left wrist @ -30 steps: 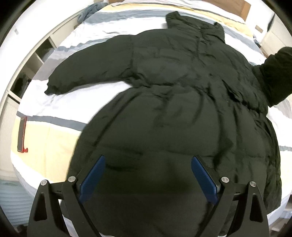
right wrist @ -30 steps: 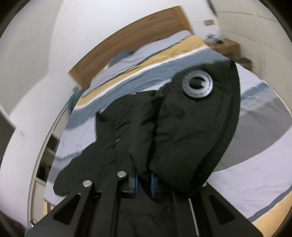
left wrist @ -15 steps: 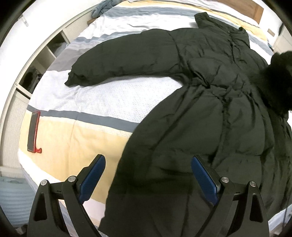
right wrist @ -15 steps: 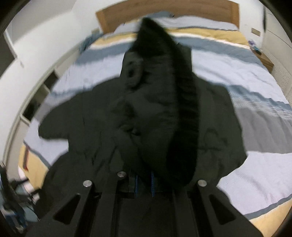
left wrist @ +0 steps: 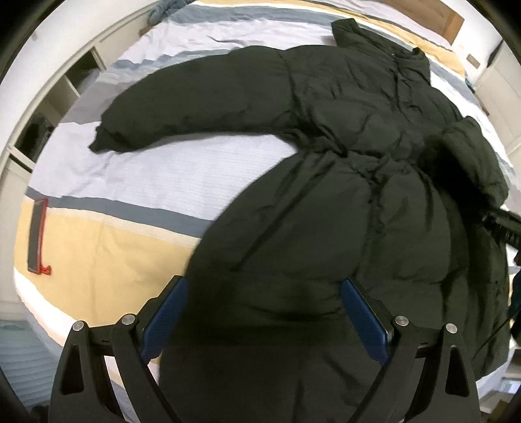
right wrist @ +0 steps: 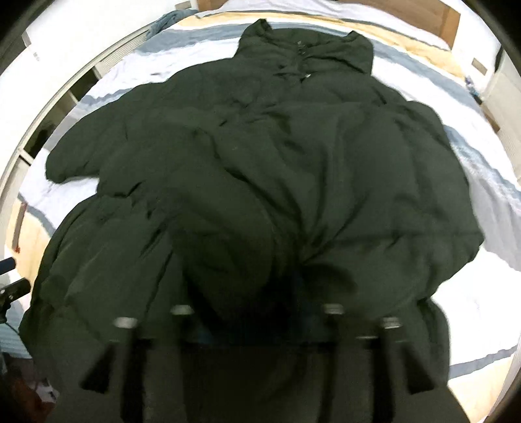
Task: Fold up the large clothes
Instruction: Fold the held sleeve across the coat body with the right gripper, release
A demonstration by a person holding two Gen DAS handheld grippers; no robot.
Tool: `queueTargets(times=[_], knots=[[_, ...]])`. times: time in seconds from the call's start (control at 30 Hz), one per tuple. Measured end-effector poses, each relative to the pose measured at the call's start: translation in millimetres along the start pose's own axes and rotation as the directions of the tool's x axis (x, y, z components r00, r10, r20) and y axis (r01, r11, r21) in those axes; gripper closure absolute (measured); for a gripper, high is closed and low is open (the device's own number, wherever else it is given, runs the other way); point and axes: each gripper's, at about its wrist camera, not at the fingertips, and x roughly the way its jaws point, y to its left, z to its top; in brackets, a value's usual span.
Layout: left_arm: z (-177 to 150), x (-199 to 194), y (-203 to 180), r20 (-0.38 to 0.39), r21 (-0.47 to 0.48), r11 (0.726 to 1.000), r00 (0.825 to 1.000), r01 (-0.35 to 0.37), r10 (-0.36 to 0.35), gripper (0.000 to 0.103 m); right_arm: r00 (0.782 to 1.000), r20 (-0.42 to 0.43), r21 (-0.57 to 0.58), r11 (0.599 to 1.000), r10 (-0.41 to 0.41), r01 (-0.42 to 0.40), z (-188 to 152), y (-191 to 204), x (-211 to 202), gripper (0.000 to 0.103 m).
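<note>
A black puffer coat (left wrist: 325,195) lies face up on a striped bed (left wrist: 146,182), collar (right wrist: 306,42) toward the headboard. Its left sleeve (left wrist: 195,107) stretches out over the sheet. The other sleeve (left wrist: 469,162) is folded across the coat's body. My left gripper (left wrist: 263,286) hangs open above the hem's left corner, with nothing pinched. In the blurred right wrist view, my right gripper (right wrist: 254,325) is low over the coat (right wrist: 293,146). Its jaws are opening, and the folded sleeve's end (right wrist: 228,227) lies between them.
A phone in a red case (left wrist: 37,237) lies on the yellow stripe near the bed's left edge. Open shelves (left wrist: 49,107) line the left wall. A wooden headboard (left wrist: 452,16) and a bluish cloth (left wrist: 162,9) are at the far end.
The right gripper, earlier shut on the sleeve and holding it up, swung it over the coat's body and down; its fingers now stand apart. The left gripper shifted toward the hem's left edge.
</note>
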Motion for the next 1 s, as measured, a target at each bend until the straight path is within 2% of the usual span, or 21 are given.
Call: queueTargets(times=[0.17,0.27,0.43,0.63,0.83,0.9,1.0], knots=[[11,-1,-35,0.009,0.042,0.999,1.0,0.027,-0.028,0.009,0.994,0.021,-0.025,0.994,0.104,-0.104,-20,13,-22,0.049],[27,0,-65,0.025,0.068,0.996,0.998,0.064,-0.066,0.009,0.993,0.062,-0.032,0.994,0.105,-0.103,-23,3,-43,0.049],[67,3,-136,0.075,0.132,0.983,0.988,0.127,-0.138,0.009,0.989,0.144,0.036,0.999,0.025,-0.03,-3,-62,-69,0.049],[116,15,-222,0.136,0.174,0.973,0.975,0.152,-0.177,0.009,0.979,0.191,0.098,0.993,-0.076,0.058,31,-130,-67,0.049],[145,49,-274,0.161,0.199,0.971,0.973,0.131,-0.165,0.009,0.984,0.165,0.119,0.992,-0.067,0.047,48,-156,-40,0.049],[145,69,-275,0.13,0.209,0.974,0.984,0.091,-0.12,0.009,0.991,0.128,0.123,0.992,-0.048,0.032,47,-161,-27,0.049],[140,92,-261,0.075,0.206,0.975,0.992,0.083,-0.1,0.007,0.995,0.062,0.119,0.991,-0.075,0.067,38,-167,-10,0.049]])
